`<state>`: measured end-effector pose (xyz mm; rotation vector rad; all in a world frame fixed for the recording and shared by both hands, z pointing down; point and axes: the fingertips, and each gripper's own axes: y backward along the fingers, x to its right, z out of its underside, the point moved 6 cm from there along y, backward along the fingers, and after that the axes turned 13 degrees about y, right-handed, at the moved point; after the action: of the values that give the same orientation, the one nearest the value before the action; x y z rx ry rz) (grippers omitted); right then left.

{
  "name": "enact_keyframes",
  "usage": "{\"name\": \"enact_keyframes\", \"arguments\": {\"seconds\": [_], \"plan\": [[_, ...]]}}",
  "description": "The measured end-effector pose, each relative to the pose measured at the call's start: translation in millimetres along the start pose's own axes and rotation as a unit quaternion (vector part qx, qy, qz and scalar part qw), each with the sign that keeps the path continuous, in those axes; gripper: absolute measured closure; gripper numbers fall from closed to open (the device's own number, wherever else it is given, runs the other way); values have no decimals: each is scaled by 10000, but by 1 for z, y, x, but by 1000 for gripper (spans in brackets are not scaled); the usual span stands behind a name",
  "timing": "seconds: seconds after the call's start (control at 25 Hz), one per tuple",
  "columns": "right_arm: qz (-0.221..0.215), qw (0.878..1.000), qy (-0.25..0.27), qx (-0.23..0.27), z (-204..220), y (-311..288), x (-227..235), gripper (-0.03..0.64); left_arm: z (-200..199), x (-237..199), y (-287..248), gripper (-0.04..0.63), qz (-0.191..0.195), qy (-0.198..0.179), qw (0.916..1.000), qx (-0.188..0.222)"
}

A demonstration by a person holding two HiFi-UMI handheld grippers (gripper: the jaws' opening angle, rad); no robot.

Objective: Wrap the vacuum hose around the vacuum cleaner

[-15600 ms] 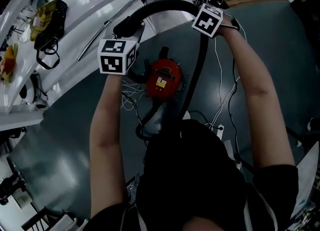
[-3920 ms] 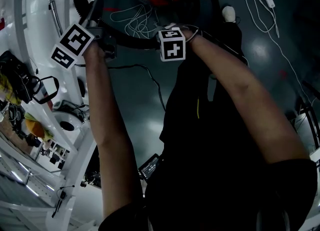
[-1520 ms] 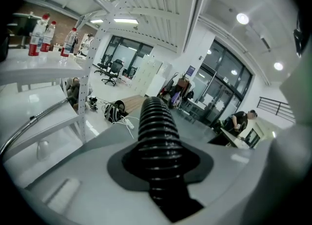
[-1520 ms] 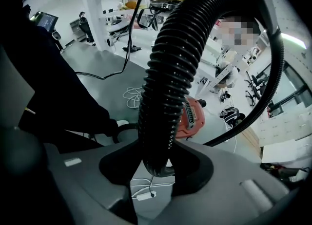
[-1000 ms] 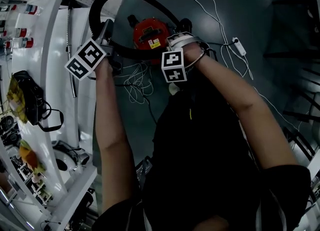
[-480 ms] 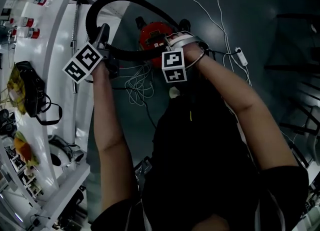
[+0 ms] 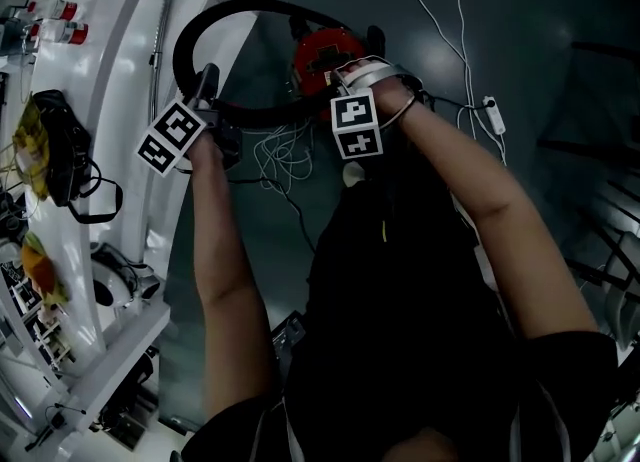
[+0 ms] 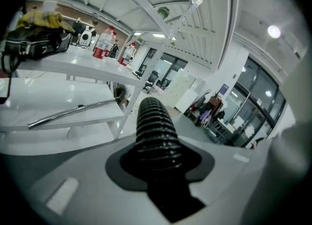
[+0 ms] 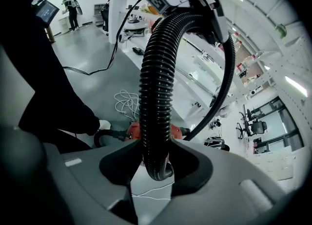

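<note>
Since a second ago the right claw [image 9: 156, 164] has moved over the red vacuum cleaner [image 7: 318, 50] on the floor [image 7: 520, 10]. It and the left claw [image 8: 158, 163] stay clamped on the black hose [image 7: 250, 3], which loops around the cleaner.

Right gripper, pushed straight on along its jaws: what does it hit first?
The right gripper is shut on the vacuum hose, so nothing else sits between its jaws. Straight beyond them lies the red vacuum cleaner, likely the first contact, though how far off is unclear.
</note>
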<state>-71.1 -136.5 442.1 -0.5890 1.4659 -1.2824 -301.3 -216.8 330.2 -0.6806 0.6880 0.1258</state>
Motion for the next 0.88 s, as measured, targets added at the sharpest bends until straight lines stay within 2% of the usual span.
{"name": "enact_keyframes", "arguments": {"seconds": [0.32, 0.68, 0.88], "plan": [[210, 9997, 64, 46, -3, -9, 13, 453, 22, -52, 17, 449, -337, 640, 9973, 88], [871, 9943, -551, -259, 12, -3, 36, 457, 64, -87, 27, 436, -533, 1410, 9886, 46], [915, 9938, -616, -136, 16, 0, 35, 465, 85, -101, 27, 425, -640, 1807, 9814, -31]]}}
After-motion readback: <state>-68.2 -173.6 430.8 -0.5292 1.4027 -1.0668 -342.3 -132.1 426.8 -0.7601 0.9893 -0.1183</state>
